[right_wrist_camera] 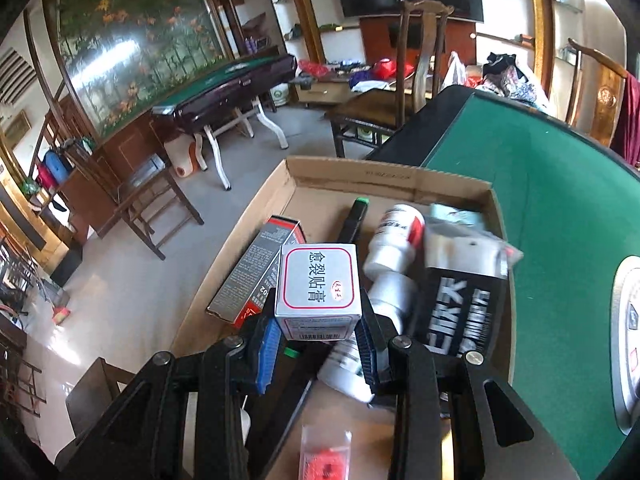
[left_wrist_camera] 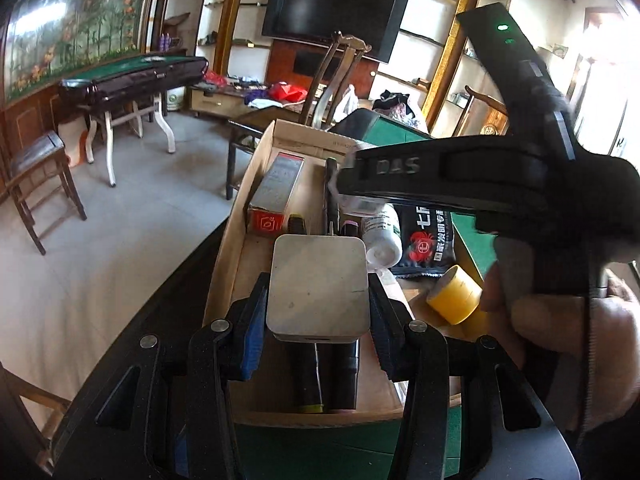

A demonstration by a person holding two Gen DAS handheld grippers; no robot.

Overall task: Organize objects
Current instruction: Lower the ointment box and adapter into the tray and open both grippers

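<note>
Left fingers (left_wrist_camera: 318,312) clamp a grey box (left_wrist_camera: 318,284), right fingers (right_wrist_camera: 316,336) a white box (right_wrist_camera: 318,286), both over the carton (right_wrist_camera: 384,178). Carton mostly filled; tape (left_wrist_camera: 454,294) on desk (right_wrist_camera: 560,200) remains.

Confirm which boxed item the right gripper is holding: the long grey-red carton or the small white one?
The small white box with the red-bordered label, clamped in the right gripper. The long grey-red carton lies loose in the cardboard tray.

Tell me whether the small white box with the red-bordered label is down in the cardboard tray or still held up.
Held up. The white box sits clamped between the right gripper jaws, above the cardboard tray and its contents.
</note>
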